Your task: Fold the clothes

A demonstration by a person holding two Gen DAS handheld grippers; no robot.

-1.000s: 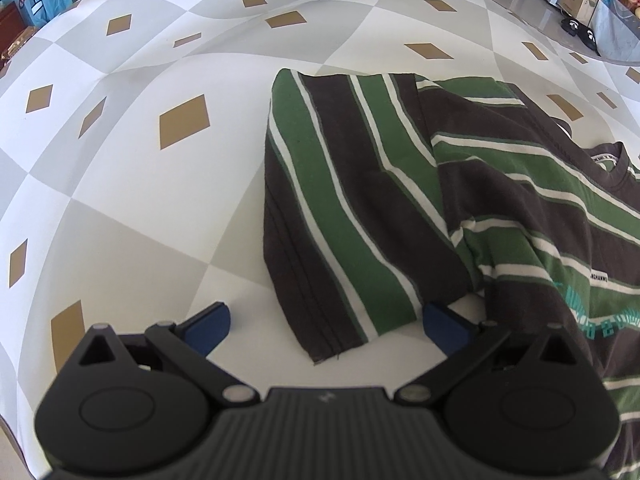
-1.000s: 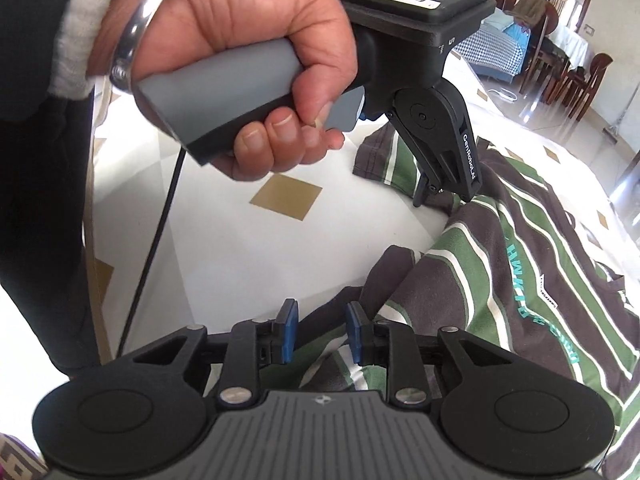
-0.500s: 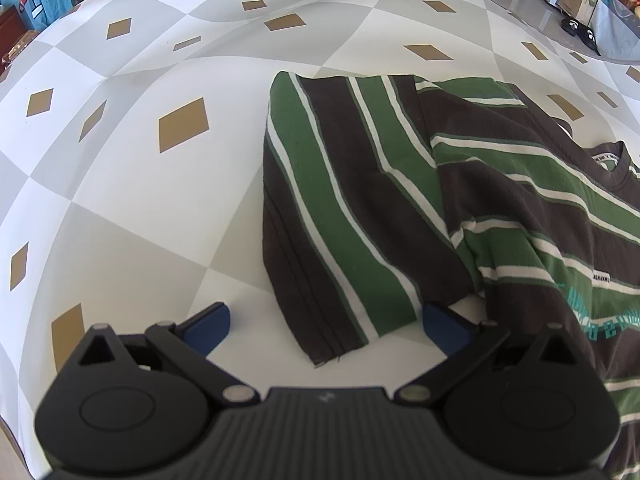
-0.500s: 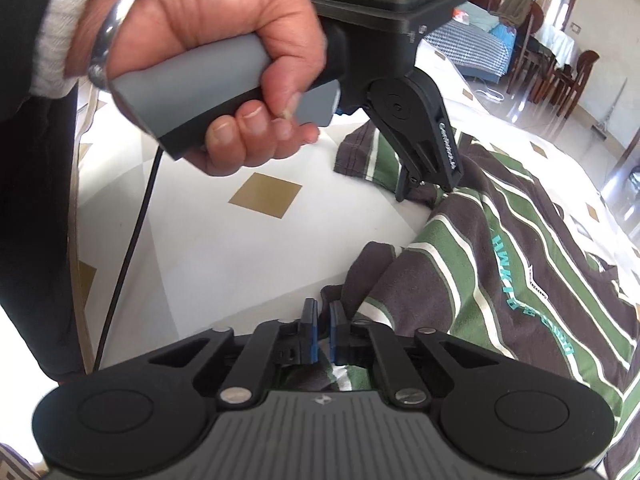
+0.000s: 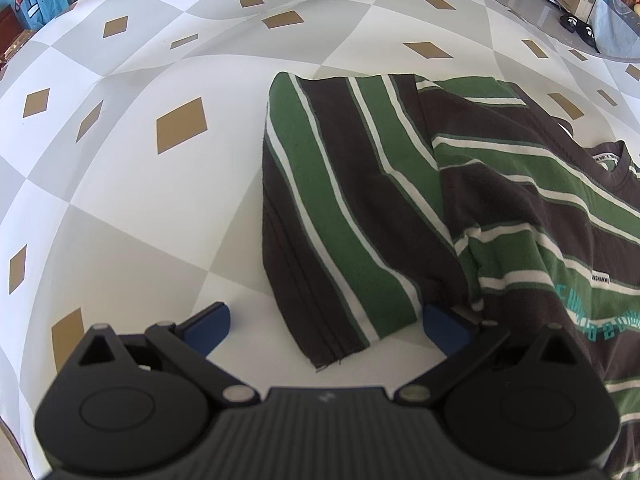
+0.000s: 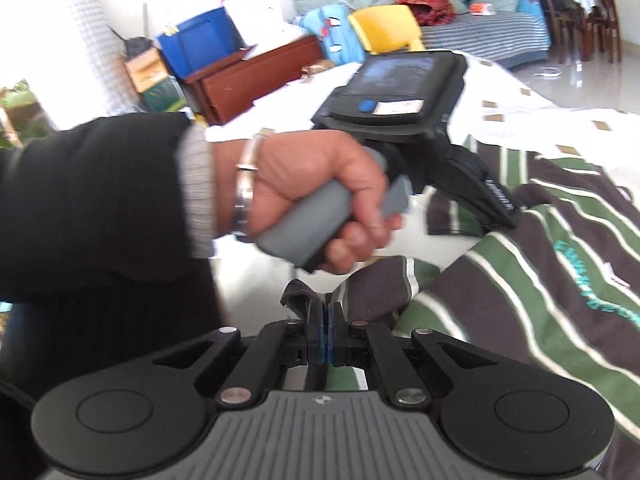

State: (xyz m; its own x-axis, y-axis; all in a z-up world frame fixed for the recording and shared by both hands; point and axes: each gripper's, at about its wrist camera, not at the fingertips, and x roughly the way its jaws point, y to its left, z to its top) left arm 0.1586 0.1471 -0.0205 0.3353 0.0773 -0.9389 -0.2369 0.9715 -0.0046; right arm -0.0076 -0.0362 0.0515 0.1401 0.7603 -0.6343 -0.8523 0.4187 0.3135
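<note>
shirt (image 5: 360, 208) striped brown-green, rumpled, seemingly partly folded.

- T-shirt (image 5: 500, 216) lies on the tablecloth (image 5: 140, 200), sleeve (image 5: 340, 220) spread to its left.
- Left gripper (image 5: 326, 322) straddles the sleeve hem — apparently without contact.
- Right gripper (image 6: 325, 320) pinches a shirt edge, below the left hand (image 6: 320, 200).

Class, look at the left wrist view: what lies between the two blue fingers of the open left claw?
The end of the striped shirt's sleeve, lying flat on the checked tablecloth, sits between the left claw's fingers; bare cloth fills the rest.
</note>
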